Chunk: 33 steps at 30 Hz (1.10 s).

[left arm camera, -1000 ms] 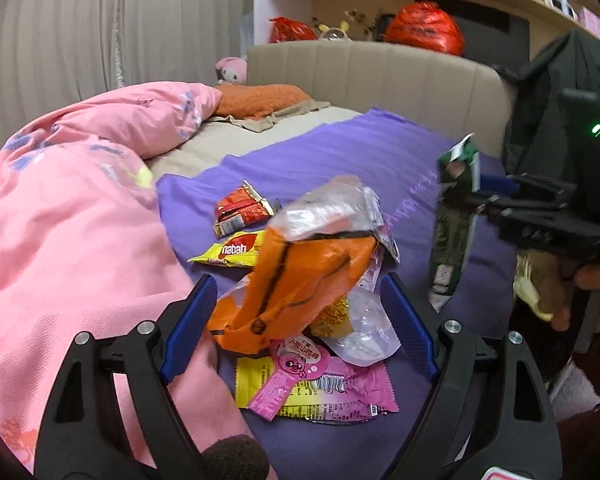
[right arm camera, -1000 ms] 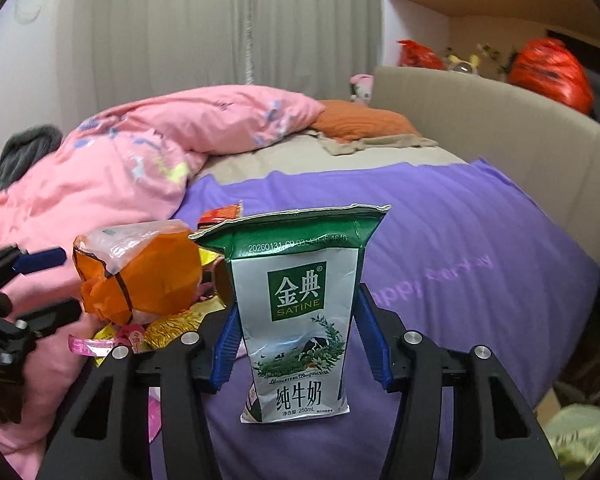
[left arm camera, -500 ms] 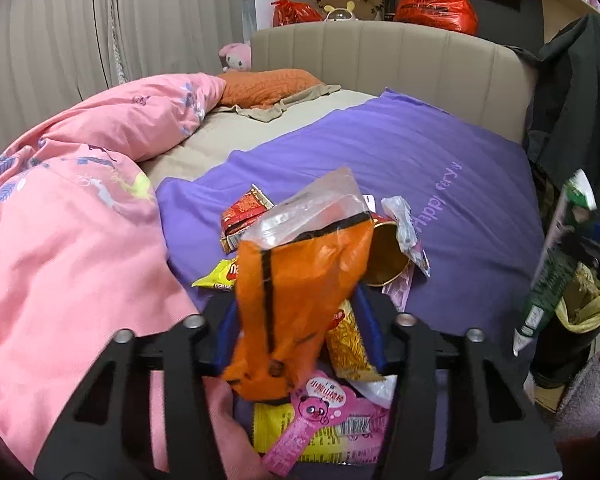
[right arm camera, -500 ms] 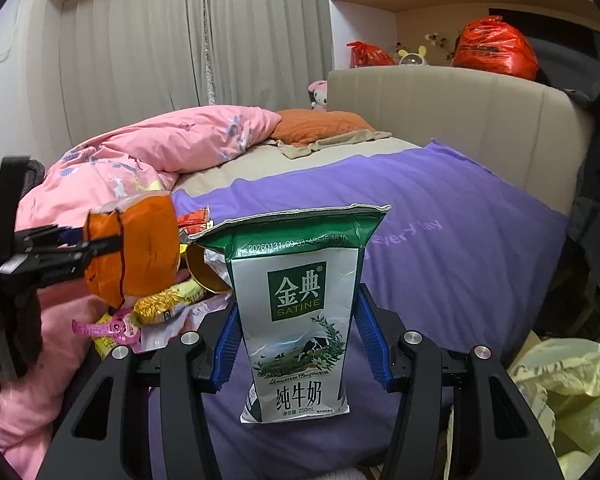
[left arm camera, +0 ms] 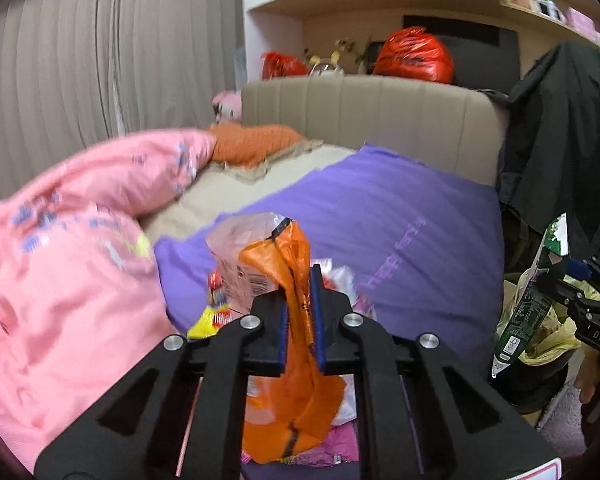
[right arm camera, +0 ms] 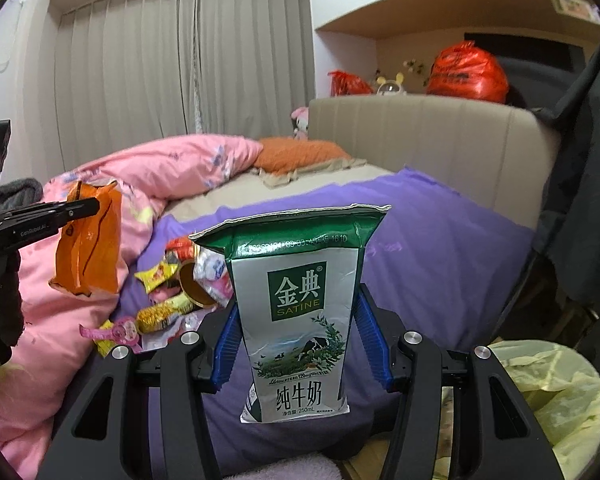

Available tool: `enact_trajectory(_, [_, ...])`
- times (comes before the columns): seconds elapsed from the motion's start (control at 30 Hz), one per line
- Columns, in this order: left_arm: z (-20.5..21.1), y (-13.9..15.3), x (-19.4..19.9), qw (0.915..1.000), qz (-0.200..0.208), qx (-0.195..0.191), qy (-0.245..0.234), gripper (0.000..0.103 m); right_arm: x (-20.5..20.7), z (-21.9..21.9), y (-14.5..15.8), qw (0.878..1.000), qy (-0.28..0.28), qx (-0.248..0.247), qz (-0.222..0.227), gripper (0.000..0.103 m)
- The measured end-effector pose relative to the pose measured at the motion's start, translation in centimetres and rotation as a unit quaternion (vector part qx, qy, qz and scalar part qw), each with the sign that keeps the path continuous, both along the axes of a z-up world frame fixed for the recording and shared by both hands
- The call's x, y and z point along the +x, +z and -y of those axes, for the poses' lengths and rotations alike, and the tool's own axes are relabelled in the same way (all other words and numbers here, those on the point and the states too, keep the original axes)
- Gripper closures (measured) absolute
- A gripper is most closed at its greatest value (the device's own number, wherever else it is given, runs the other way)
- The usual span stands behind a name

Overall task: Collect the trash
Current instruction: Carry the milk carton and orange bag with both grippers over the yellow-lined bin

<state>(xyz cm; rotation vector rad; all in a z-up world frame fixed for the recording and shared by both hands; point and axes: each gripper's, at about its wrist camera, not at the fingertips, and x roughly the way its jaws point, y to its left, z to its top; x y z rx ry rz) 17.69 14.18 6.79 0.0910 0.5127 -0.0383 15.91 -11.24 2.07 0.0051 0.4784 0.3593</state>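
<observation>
Lifted clear of the purple bedspread (left arm camera: 400,216) since the earlier frame, the orange wrapper (left arm camera: 296,360) is now pinched by the left gripper (left arm camera: 300,320), whose jaws have just been closing on it; the milk carton (right arm camera: 300,320) is kept clamped by the right gripper (right arm camera: 300,344), carried towards the yellow-lined bin (right arm camera: 556,396); smaller wrappers (right arm camera: 160,312) are left on the bed, so collection is judged unfinished.

Pink duvet (left arm camera: 72,264) — motion-blurred; bin liner (right arm camera: 556,392) — cut off at frame edge
</observation>
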Motion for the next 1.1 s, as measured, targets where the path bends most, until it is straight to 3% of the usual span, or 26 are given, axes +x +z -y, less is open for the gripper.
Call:
enact_trajectory(0.13, [2.9,2.2,-1.5,0.9992,0.028,0.025,-0.013,0.096,-1.6,2.2,1.6,1.0,-0.003,0.01,0.022,0.052])
enact_trajectory(0.47, [10.8,4.7,-4.2,0.9915,0.057,0.007,-0.117,0.096,-5.8,9.3,4.0,0.996,-0.064,-0.007,0.063,0.052])
enact_trajectory(0.77, [21.1,4.9,-3.3,0.9684,0.036,-0.029,-0.245,0.096,-8.3,18.2,4.6,0.986,-0.149,-0.01,0.078,0.052])
enact_trajectory(0.87, [24.4,4.8,-2.2,0.9529,0.024,-0.074,-0.293,0.096,-9.1,21.3,4.6,0.981,-0.179,-0.018,0.079,0.052])
enact_trajectory(0.97, [27.9,4.0,-0.8,0.9305,0.007,-0.13,-0.342,0.096,-9.5,24.5,4.6,0.974,-0.212,-0.028,0.075,0.052])
enact_trajectory(1.1, [33.2,1.2,2.1,0.8955,-0.049,-0.21,-0.389,0.096,-9.9,28.7,4.3,0.967,-0.247,-0.025,0.064,0.052])
